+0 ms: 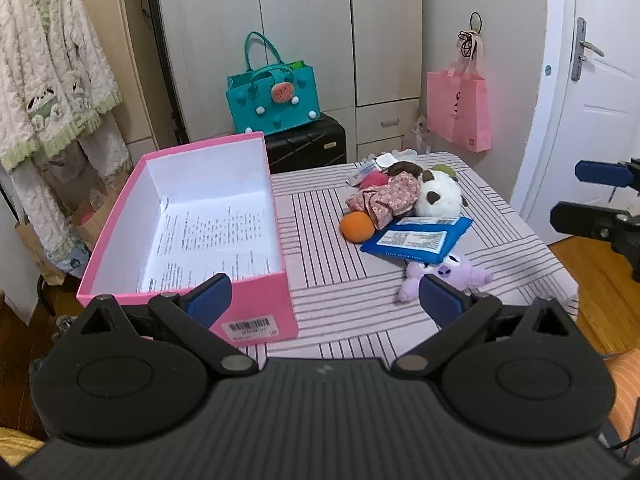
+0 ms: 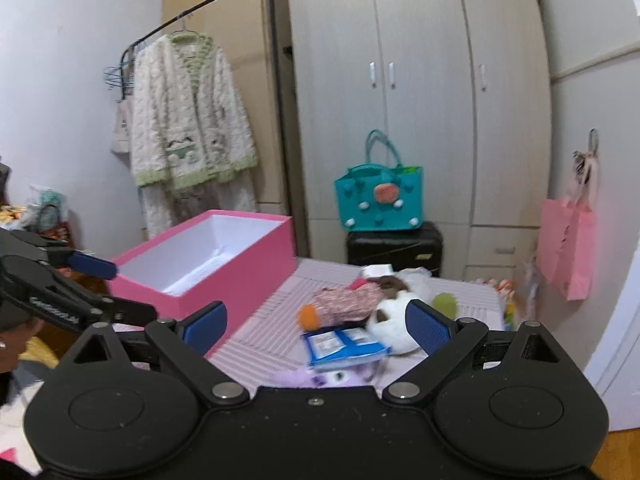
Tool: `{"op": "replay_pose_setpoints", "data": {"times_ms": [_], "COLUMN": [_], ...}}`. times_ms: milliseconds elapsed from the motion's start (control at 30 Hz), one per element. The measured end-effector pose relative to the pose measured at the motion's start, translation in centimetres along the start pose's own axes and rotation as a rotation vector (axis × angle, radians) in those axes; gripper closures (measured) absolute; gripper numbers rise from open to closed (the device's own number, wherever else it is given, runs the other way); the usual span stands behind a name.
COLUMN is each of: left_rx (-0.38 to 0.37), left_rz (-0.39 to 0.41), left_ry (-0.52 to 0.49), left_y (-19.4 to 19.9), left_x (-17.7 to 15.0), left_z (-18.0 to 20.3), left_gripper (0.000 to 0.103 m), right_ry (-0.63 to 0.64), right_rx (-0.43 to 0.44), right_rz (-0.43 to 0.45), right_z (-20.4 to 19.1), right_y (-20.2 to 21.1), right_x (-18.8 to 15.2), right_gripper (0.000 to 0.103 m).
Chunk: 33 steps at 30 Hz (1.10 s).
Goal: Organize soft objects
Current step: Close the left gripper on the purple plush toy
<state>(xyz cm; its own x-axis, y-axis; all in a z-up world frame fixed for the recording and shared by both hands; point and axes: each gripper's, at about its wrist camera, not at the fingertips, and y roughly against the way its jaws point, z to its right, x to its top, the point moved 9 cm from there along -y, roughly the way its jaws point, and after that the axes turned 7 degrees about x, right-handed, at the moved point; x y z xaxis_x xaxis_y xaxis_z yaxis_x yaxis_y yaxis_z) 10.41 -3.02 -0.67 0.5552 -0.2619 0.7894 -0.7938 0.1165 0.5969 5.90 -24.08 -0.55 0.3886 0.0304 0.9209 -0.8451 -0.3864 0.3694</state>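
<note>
1. Closest up, the left gripper [image 1: 325, 300] has its blue fingers [image 1: 209, 300] spread wide with nothing between them, hovering over the near edge of the table [image 1: 340, 312]. The right gripper [image 2: 316, 322] is the same deal: fingers wide, nothing held, up above the toy pile.
2. Just past the left gripper's right finger is a purple plush [image 1: 448, 276], lying on the striped cloth. In the right wrist view it's mostly tucked under the gripper body, so only a bit of it shows.
3. Next back, a blue packet [image 1: 418, 240] with white labels, its near edge resting on the purple plush.
4. Touching that packet: an orange ball [image 1: 356, 227], a floral cloth doll [image 1: 384, 196] draped beside it, and a white and brown plush [image 1: 438, 196] just to the right. A small green thing sits behind the white plush, too hidden to tell what it is.
5. Left side of the table has the pink box [image 1: 256, 304], open top, white inside, with printed paper [image 1: 208, 240] on its floor. No soft stuff in it.
6. Further back off the table: a black suitcase [image 1: 306, 142] with a teal bag [image 1: 274, 98] on top, a pink tote [image 1: 458, 108] hanging on the wall, and a fluffy robe [image 1: 52, 80] hanging far left.
</note>
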Motion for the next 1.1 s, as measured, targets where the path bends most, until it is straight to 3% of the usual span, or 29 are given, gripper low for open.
{"op": "replay_pose_setpoints", "data": {"times_ms": [67,167,233,333,433,500,667,767,833,967,1100], "left_rx": [0.018,-0.084,-0.13,-0.124,-0.133,-0.153,-0.25,-0.31,-0.346,-0.359,-0.387], "left_rz": [0.0,-0.031,-0.042,-0.007,0.02,0.021,-0.06,-0.121,-0.163,-0.191,-0.224], "left_ry": [-0.009,-0.019,-0.019,-0.04,-0.063,-0.084,-0.1,-0.116,-0.099,-0.077,-0.048], "left_y": [-0.8,-1.7,-2.3,-3.2,-4.1,-4.8,-7.3,-9.2,-10.5,-12.6,-14.2], "left_x": [-0.1,-0.5,-0.6,-0.2,0.3,0.3,-0.1,-0.6,-0.9,-1.5,-2.0], "left_z": [0.4,2.3,3.2,4.0,4.8,5.7,8.0,9.4,9.9,10.3,10.4], "left_gripper": [0.001,0.002,0.002,0.003,0.003,0.003,0.005,0.015,0.016,0.016,0.023], "right_ry": [0.028,0.05,0.072,0.089,0.04,-0.017,-0.026,0.021,0.049,0.097,0.067], "right_rx": [0.0,0.065,0.082,0.069,0.086,0.117,0.155,0.142,0.123,0.109,0.133], "right_rz": [0.023,0.035,-0.005,-0.074,-0.147,-0.197,-0.256,-0.273,-0.279,-0.284,-0.289], "right_z": [0.4,0.1,0.0,0.8,2.1,2.9,2.7,2.6,2.7,2.8,3.2], "right_y": [-0.6,-1.2,-2.0,-3.5,-5.0,-5.8,-7.2,-8.7,-9.8,-11.4,-12.6], "right_x": [-0.4,-1.4,-2.3,-3.9,-5.4,-6.6,-9.1,-9.9,-10.4,-11.0,-11.3], "right_gripper": [0.005,0.005,0.006,0.006,0.006,0.013,0.021,0.025,0.028,0.03,0.033]}}
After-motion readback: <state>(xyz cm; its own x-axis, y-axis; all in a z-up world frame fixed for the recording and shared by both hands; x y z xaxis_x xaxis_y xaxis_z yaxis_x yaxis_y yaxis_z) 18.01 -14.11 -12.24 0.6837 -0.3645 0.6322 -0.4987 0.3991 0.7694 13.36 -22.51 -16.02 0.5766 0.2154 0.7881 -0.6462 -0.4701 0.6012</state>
